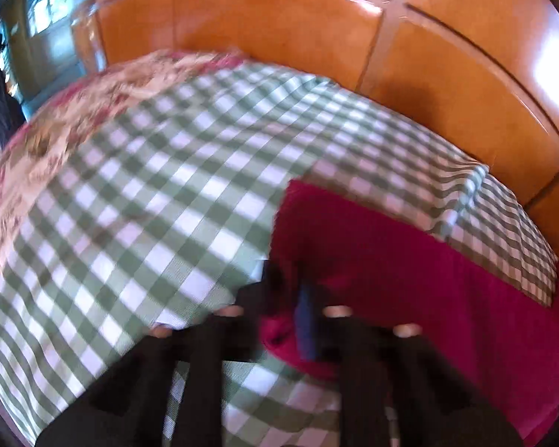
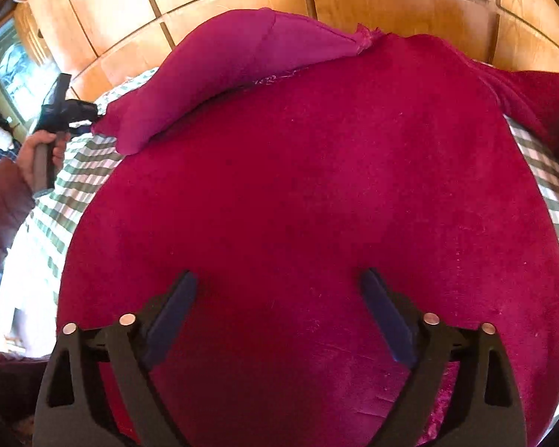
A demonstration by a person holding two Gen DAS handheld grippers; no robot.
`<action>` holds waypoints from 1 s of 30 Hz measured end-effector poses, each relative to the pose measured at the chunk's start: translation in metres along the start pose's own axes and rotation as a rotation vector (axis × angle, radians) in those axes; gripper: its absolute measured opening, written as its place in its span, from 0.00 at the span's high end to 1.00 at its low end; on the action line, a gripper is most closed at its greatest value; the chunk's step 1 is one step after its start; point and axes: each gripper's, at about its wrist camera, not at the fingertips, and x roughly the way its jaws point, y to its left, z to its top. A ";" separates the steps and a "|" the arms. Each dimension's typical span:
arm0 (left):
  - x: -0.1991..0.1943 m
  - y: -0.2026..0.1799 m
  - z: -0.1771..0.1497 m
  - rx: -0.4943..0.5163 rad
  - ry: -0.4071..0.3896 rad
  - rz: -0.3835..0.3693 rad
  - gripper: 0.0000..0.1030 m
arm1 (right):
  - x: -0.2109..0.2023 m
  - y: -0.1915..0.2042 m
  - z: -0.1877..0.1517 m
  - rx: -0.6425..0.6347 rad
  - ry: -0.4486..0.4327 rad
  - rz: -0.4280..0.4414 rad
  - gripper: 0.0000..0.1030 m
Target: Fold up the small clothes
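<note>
A crimson velvet garment (image 2: 316, 186) lies spread on a green-and-white checked cloth (image 1: 149, 193). One part of it (image 2: 220, 74), paler magenta on its inner side, is lifted and stretched to the left. My left gripper (image 1: 290, 298) is shut on an edge of the garment (image 1: 410, 260); the left wrist view is blurred. The left gripper also shows in the right wrist view (image 2: 89, 111), at the end of the lifted part. My right gripper (image 2: 279, 305) is open and empty, low over the middle of the garment.
A glossy wooden wardrobe wall (image 1: 279, 18) stands just behind the surface. A floral cloth (image 1: 93, 89) lies at the far left edge of the checked cloth. A window (image 2: 7, 63) is at the left.
</note>
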 end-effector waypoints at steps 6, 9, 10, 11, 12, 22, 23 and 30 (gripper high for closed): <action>-0.029 0.049 0.029 -0.111 -0.139 0.181 0.95 | 0.010 0.004 0.004 0.020 -0.012 -0.003 0.09; -0.039 0.088 0.039 -0.205 -0.170 0.290 0.95 | 0.012 0.003 0.004 0.026 -0.022 0.002 0.06; -0.041 0.098 0.040 -0.224 -0.171 0.315 0.94 | 0.013 0.004 0.004 0.022 -0.026 -0.002 0.05; -0.042 0.104 0.039 -0.236 -0.165 0.317 0.92 | 0.014 0.005 0.004 0.017 -0.028 -0.007 0.03; -0.041 0.111 0.037 -0.262 -0.144 0.302 0.87 | 0.015 0.006 0.004 0.013 -0.032 -0.017 0.03; -0.077 0.045 -0.058 -0.150 -0.055 -0.051 0.61 | -0.001 0.013 0.007 0.020 -0.038 -0.005 0.04; -0.083 0.034 -0.074 -0.129 -0.043 -0.105 0.60 | -0.009 0.021 0.006 -0.001 -0.045 0.020 0.06; -0.113 -0.012 -0.144 -0.024 0.018 -0.243 0.52 | -0.033 0.102 -0.019 -0.231 -0.023 0.229 0.13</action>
